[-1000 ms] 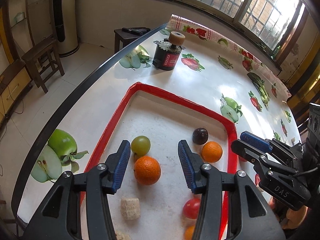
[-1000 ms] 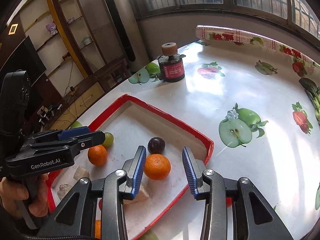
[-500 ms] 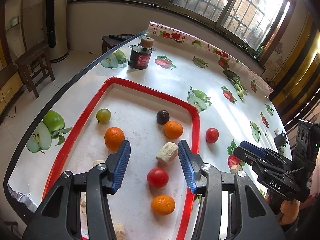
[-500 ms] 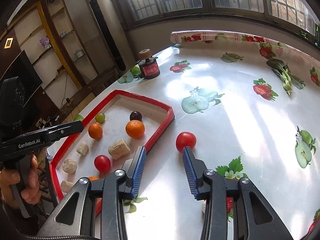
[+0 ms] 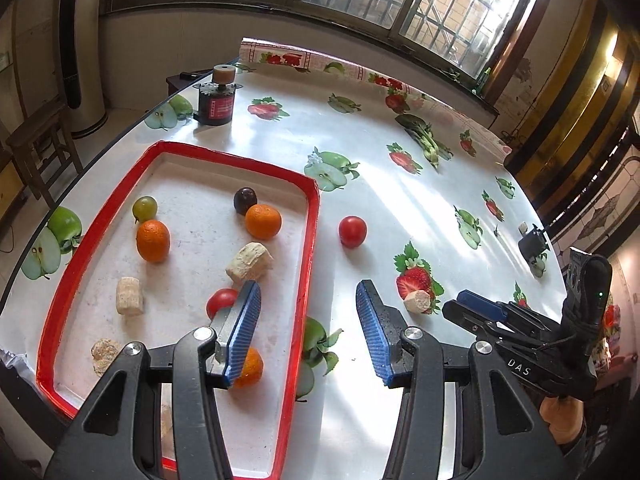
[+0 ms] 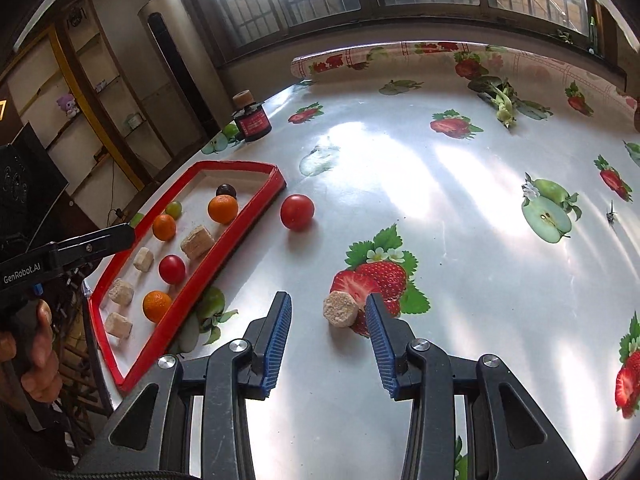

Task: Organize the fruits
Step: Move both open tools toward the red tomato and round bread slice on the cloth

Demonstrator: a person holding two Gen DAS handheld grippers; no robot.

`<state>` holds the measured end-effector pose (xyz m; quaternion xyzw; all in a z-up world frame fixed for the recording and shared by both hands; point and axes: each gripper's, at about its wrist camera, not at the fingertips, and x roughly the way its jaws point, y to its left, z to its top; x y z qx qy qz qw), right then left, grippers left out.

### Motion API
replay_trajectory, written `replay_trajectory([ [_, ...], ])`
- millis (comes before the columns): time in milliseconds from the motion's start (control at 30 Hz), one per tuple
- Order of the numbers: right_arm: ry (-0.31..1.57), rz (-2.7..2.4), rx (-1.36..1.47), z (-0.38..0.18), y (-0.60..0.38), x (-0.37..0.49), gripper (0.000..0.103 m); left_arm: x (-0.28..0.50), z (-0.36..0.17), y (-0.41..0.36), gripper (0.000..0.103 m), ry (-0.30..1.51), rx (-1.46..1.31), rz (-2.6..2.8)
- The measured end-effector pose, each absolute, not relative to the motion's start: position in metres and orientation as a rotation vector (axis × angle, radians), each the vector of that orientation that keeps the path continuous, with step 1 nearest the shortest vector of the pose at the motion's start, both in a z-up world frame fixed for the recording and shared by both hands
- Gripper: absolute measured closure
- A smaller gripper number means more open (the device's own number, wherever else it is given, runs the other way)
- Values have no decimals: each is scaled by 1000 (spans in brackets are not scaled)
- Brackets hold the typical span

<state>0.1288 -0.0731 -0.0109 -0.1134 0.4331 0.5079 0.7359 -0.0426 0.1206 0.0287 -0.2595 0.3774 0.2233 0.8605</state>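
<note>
A red-rimmed tray (image 5: 312,240) holds three oranges, a red tomato (image 5: 221,302), a green fruit (image 5: 145,208), a dark plum (image 5: 245,200) and several beige chunks. Right of the tray a second red tomato (image 5: 352,231) (image 6: 297,212) lies on the tablecloth. A beige chunk (image 6: 339,309) (image 5: 417,303) lies on a printed strawberry. My right gripper (image 6: 328,302) hangs open over the table, with that chunk just past its tips, near the right pad. My left gripper (image 5: 307,296) is open and empty above the tray's right rim.
A black cylinder with a cork top (image 5: 216,100) stands at the table's far left corner. A small black object (image 5: 532,244) sits near the right edge. The table edge (image 5: 24,264) curves past the tray on the left, with the floor and a wooden stool (image 5: 36,148) beyond.
Both grippers have drawn back and to the right, away from the tray's fruit. The right one went from over an orange in the tray to the chunk on the table. Both stayed open.
</note>
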Motion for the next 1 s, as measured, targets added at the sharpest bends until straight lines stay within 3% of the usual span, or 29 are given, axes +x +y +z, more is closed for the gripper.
replay_trajectory([
  [1000,995,1123,-323,-45,-51,131,61,39,-7,94,55,920,-532,362],
])
